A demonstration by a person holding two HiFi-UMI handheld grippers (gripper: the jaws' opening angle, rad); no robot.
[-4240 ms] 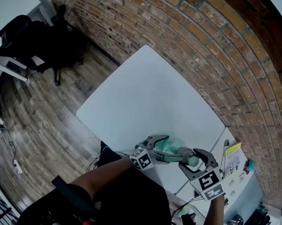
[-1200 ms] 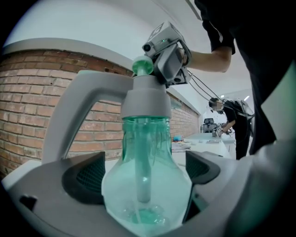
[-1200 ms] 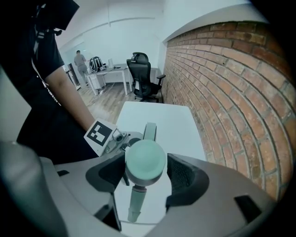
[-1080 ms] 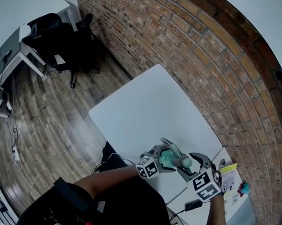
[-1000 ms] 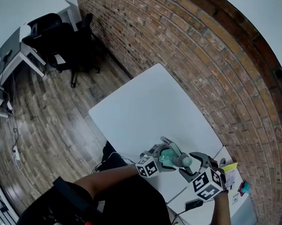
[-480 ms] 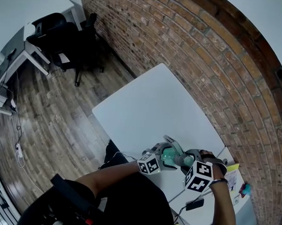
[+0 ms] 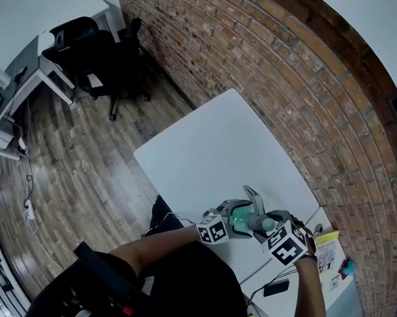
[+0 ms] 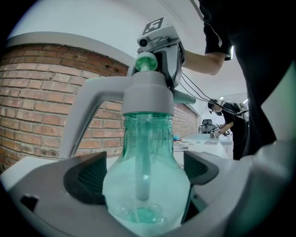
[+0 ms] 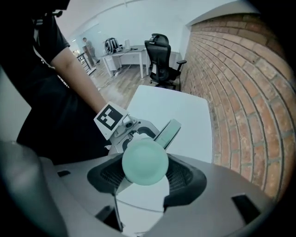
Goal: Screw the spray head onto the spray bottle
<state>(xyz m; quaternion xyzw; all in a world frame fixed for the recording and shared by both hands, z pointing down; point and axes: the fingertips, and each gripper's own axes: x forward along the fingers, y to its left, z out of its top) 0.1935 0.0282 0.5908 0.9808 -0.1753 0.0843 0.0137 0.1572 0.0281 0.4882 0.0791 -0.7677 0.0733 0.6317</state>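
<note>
The spray bottle (image 8: 147, 187) is clamped in the jaws of the left gripper (image 8: 141, 172), with the spray head (image 8: 147, 95) seated on it. The jaws of the right gripper (image 9: 144, 172) have just been closed onto that head. Tightening is judged unfinished.

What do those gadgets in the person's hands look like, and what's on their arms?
The left hand-held gripper and right hand-held gripper are pale grey plastic shells with dark ribbed pads. Each carries a white cube printed with black square markers. Black cables hang beside the right one. The sleeves are short and black.
</note>
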